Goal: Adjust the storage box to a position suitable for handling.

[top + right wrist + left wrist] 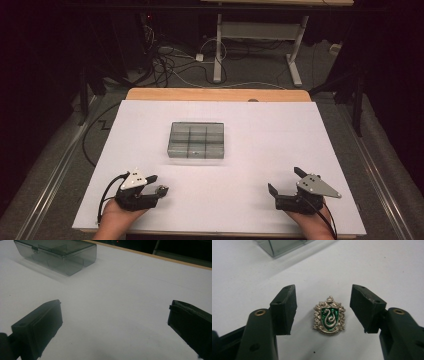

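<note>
The left gripper stands spread around a small silver-edged crest badge with a green enamel shield and a silver snake, which lies flat on the white tabletop, touching neither pad. From the high view the badge is a mere glint at the jaw tips. The right gripper is spread wide over bare white surface. At twelve o'clock sits a smoky translucent plastic compartment box, its contents too dim to tell; the left gripper view cuts it off at the top.

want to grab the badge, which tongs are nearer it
Left. The left tongs sit open around the badge, not touching it; the right tongs are far across the table.
</note>
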{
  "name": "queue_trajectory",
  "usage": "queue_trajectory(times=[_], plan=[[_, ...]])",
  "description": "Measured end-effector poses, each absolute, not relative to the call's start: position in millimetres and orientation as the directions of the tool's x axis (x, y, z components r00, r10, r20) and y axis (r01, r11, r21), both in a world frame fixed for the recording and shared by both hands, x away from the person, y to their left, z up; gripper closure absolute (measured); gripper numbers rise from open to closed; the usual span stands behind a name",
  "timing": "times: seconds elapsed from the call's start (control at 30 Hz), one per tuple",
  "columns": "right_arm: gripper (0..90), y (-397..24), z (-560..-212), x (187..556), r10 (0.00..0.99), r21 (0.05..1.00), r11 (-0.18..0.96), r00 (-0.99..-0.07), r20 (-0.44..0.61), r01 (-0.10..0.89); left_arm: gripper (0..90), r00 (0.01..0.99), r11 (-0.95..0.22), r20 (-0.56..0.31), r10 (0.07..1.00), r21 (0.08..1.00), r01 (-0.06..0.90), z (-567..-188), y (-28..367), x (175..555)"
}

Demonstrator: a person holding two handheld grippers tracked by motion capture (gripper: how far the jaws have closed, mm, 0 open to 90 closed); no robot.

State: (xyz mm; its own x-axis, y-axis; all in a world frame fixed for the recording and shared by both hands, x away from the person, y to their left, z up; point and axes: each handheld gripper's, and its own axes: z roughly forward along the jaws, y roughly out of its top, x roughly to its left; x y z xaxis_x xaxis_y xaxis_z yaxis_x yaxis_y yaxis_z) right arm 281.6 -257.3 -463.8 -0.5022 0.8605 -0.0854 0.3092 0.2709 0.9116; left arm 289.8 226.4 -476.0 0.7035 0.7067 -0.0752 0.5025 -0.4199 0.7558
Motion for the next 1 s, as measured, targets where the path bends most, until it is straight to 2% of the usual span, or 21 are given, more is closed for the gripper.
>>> queue_trajectory(times=[0.23, 0.43, 0.5, 0.53, 0.57, 0.63, 0.73, 0.77, 1.0], plan=[[0.3, -264.3, -464.7, 277.3, 0.862, 0.909, 0.263, -0.502, -0.071, 0.324, 37.1, 0.672, -0.364, -0.103, 0.734, 0.775, 0.516, -471.6, 235.6, 291.7], [0.3, -273.0, -466.2, 271.2, 0.868, 0.908, 0.247, -0.493, -0.052, 0.338, 43.0, 0.646, -0.322, -0.144, 0.750, 0.773, 0.546, -469.8, 239.5, 297.0], [1.4, -272.7, -466.1, 271.8, 0.871, 0.909, 0.243, -0.488, -0.050, 0.340, 49.1, 0.633, -0.311, -0.144, 0.760, 0.775, 0.550, -469.8, 239.5, 297.5], [1.4, -272.7, -466.1, 271.8, 0.871, 0.909, 0.243, -0.488, -0.050, 0.340, 49.1, 0.629, -0.307, -0.144, 0.764, 0.776, 0.551, -469.7, 239.4, 297.4], [2.8, -271.6, -467.0, 272.3, 0.870, 0.908, 0.249, -0.491, -0.056, 0.337, 52.7, 0.624, -0.303, -0.144, 0.768, 0.778, 0.551, -469.6, 239.3, 297.1], [4.1, -271.1, -467.4, 272.5, 0.868, 0.906, 0.255, -0.492, -0.062, 0.337, 54.3, 0.617, -0.296, -0.139, 0.774, 0.783, 0.547, -469.1, 240.0, 297.1], [12.4, -270.3, -468.2, 273.4, 0.864, 0.905, 0.264, -0.498, -0.069, 0.333, 62.0, 0.606, -0.282, -0.135, 0.784, 0.792, 0.541, -468.7, 242.3, 296.7], [12.4, -270.3, -468.2, 273.4, 0.864, 0.905, 0.264, -0.498, -0.069, 0.333, 64.0, 0.606, -0.282, -0.135, 0.784, 0.792, 0.541, -468.7, 242.3, 296.7], [24.2, -267.4, -467.6, 273.2, 0.849, 0.898, 0.282, -0.524, -0.069, 0.338, 74.3, 0.598, -0.275, -0.134, 0.790, 0.795, 0.541, -468.2, 244.6, 296.7]])
